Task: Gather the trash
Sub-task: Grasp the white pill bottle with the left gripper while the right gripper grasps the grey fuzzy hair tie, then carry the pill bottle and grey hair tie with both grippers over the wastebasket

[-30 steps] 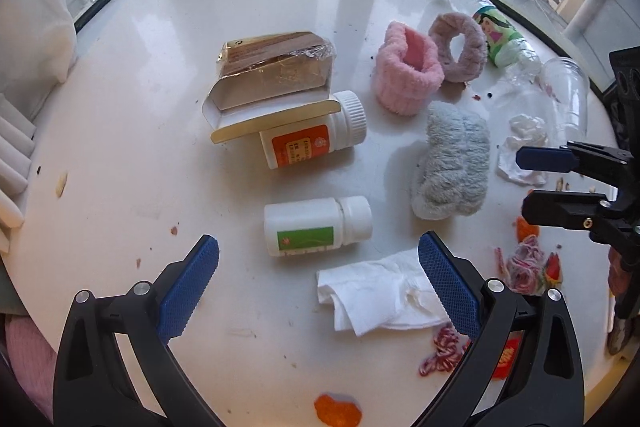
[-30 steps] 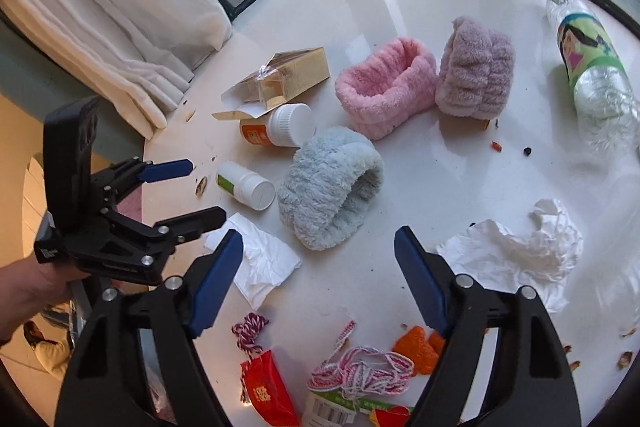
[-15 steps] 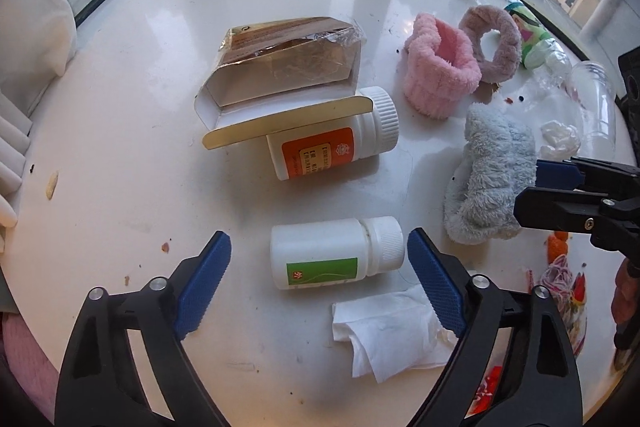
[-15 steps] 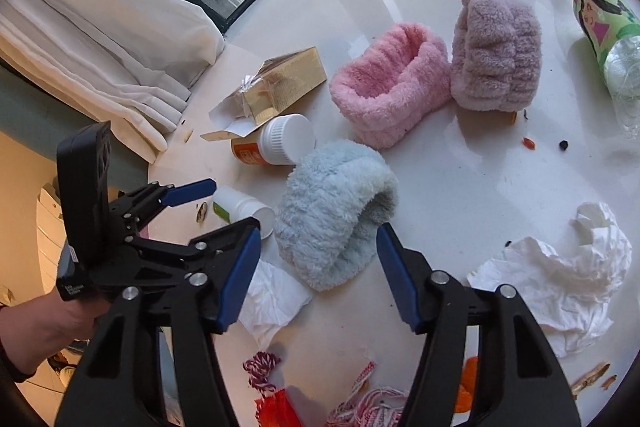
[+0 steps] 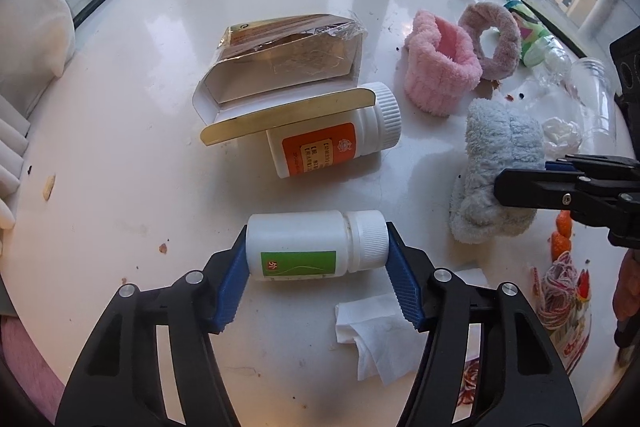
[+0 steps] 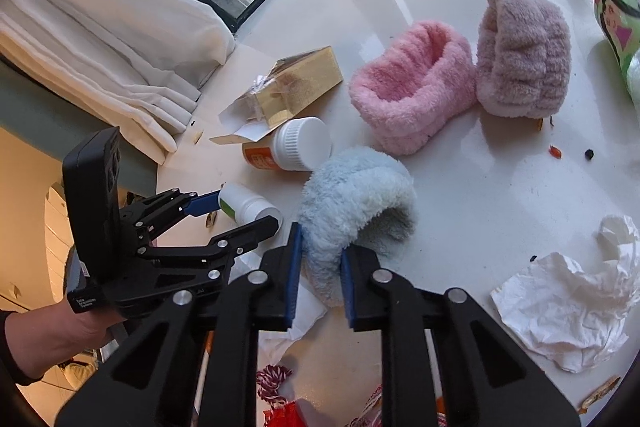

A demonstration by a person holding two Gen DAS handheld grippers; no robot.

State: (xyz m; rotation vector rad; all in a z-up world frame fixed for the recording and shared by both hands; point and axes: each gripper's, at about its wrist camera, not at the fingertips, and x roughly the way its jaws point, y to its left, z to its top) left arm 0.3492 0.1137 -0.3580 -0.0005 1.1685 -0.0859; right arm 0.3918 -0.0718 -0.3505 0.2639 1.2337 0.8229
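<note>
Nearest me, my left claw has just been closing and now has both blue pads against the white plastic pill bottle with the green label, one on its base, one on its ribbed cap. The bottle lies flat on the white tabletop with its long axis running left to right, straight across the jaws, so I judge the lift should go straight up. Off to the right, my right claw has also just been closing and pinches the near rim of the fluffy pale-blue fabric band. Farther off lies the orange-labelled white bottle, tucked under the flap of the opened gold cardboard box.
</note>
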